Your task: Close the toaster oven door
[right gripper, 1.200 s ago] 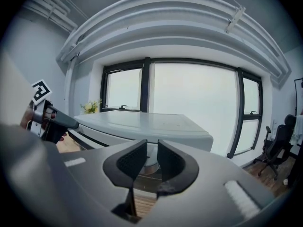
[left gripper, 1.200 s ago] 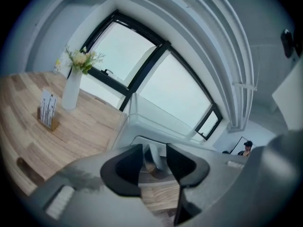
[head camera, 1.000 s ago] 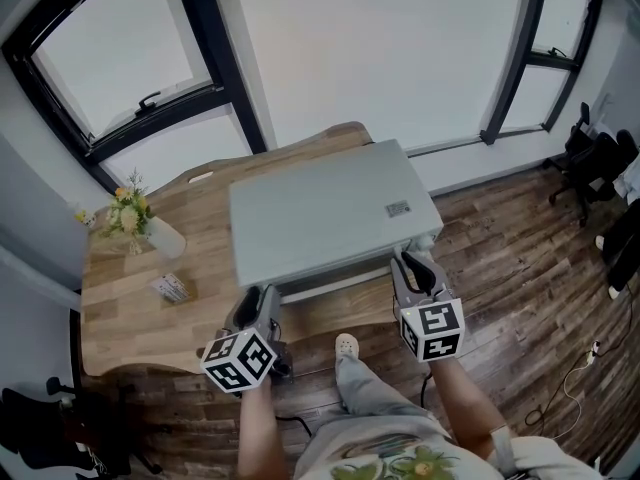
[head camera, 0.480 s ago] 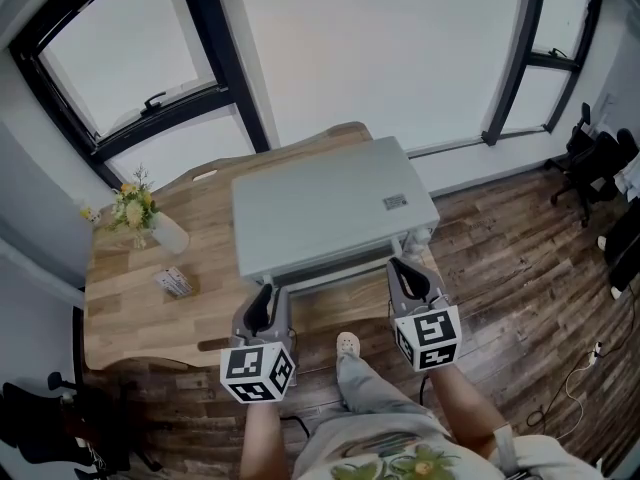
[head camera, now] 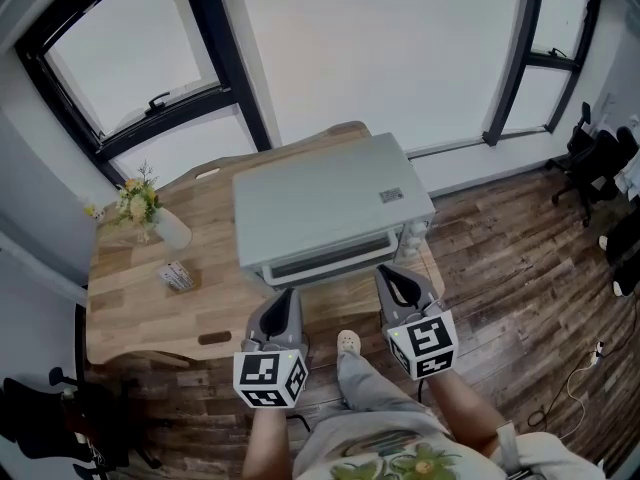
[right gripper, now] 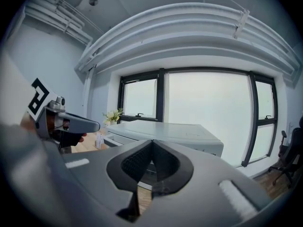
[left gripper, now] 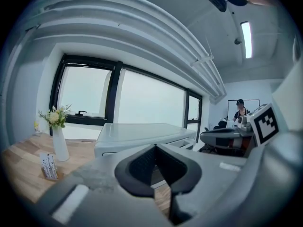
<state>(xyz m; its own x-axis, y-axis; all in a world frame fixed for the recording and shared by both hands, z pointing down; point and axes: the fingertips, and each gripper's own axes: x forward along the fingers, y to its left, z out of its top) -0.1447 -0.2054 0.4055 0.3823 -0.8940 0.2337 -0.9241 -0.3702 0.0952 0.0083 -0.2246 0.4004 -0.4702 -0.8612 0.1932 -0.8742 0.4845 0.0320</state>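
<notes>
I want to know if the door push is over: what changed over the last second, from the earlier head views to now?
Both grippers drew back from the pale green metal toaster oven toward the person. The left gripper and right gripper have just closed their fingers on nothing. The oven, wooden table and white flower vase stayed put.

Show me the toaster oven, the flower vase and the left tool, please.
toaster oven (head camera: 330,203), head view, middle of its flat top.
flower vase (head camera: 172,231), head view, its white body.
left tool (head camera: 289,295), head view, tip where its shut jaws meet.
</notes>
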